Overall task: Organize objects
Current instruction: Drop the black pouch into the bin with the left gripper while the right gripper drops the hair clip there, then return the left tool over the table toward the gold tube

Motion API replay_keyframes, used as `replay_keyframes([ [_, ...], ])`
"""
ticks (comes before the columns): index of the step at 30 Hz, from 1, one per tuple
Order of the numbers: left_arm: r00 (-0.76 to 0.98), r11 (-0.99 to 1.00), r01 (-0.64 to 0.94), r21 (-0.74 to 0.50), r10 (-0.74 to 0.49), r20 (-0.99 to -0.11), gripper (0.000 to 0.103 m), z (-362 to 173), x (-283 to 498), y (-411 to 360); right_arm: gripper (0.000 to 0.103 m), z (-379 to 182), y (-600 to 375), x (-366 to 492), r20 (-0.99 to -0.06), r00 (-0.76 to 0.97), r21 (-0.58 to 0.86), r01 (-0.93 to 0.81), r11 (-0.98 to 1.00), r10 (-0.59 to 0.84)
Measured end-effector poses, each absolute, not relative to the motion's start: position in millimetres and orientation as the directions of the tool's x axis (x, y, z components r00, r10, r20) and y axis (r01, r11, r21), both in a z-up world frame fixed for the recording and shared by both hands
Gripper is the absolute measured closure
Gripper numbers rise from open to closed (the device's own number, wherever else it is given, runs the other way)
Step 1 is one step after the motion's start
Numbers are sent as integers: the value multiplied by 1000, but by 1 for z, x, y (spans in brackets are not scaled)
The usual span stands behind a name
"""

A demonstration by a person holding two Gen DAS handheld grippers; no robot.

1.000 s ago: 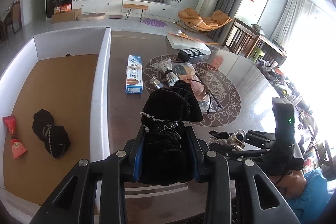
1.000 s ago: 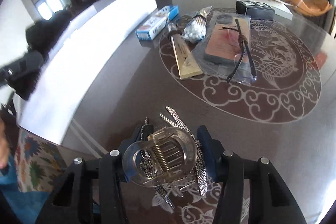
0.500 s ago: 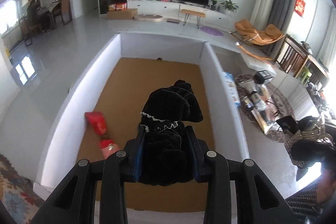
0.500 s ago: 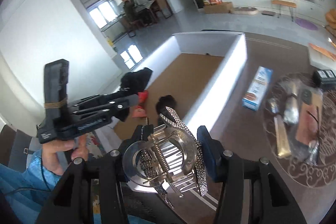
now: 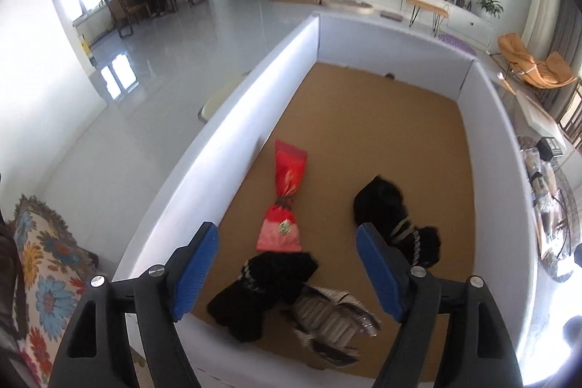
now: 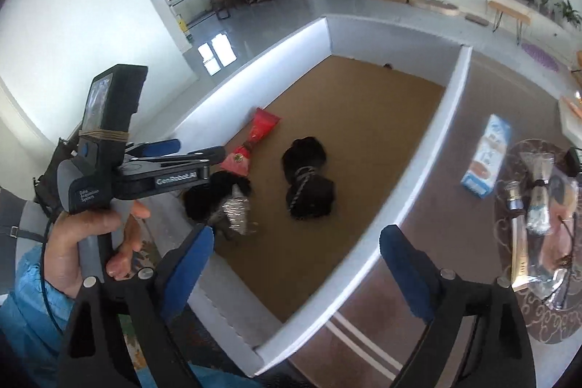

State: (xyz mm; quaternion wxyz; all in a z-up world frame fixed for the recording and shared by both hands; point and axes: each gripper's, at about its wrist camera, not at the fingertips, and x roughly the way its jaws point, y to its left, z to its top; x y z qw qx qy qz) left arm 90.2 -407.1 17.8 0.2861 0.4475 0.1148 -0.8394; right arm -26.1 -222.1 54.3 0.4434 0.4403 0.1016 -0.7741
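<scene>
A white-walled box (image 5: 232, 119) has a plain tan cardboard floor. On that floor lie a red foil pouch (image 5: 283, 202) with a pink lower half, two black velvet hair bows (image 5: 396, 220) (image 5: 262, 290) trimmed with silver bands, and a silvery clear hair claw (image 5: 327, 319). Both grippers (image 5: 287, 268) (image 6: 294, 264) are black with blue pads. A blue sleeve (image 6: 25, 311) shows. The table (image 6: 447, 217) is dark brown, its round mat (image 6: 538, 315) scrolled in cream; a blue-and-white carton (image 6: 485, 157) lies there.
</scene>
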Motion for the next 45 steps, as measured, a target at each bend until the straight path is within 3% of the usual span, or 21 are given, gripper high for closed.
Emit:
replay_keyframes([
  [6, -563, -864, 504, -1, -328, -759, 26, 50, 63, -358, 9, 44, -126, -49, -725, -391, 211, 657, -724, -567],
  [16, -734, -985, 145, -93, -44, -678, 26, 102, 41, -212, 9, -40, 59, -72, -799, -541, 94, 319, -943, -262],
  [20, -718, -993, -15, -118, 93, -690, 26, 100, 28, -140, 9, -54, 106, -68, -801, -571, 80, 201, -976, -183],
  [25, -637, -978, -148, -145, 206, -742, 26, 61, 13, -61, 9, -51, 130, -70, -798, -582, 102, 123, -987, -155],
  [32, -503, -978, -155, -140, 200, -841, 26, -20, -7, -22, 9, -58, 127, -70, -810, -577, 32, 133, -991, -104],
  [45, -484, -993, -58, -107, 122, -866, 26, -55, -17, -64, 9, -68, 118, -68, -821, -565, -15, 157, -988, -78],
])
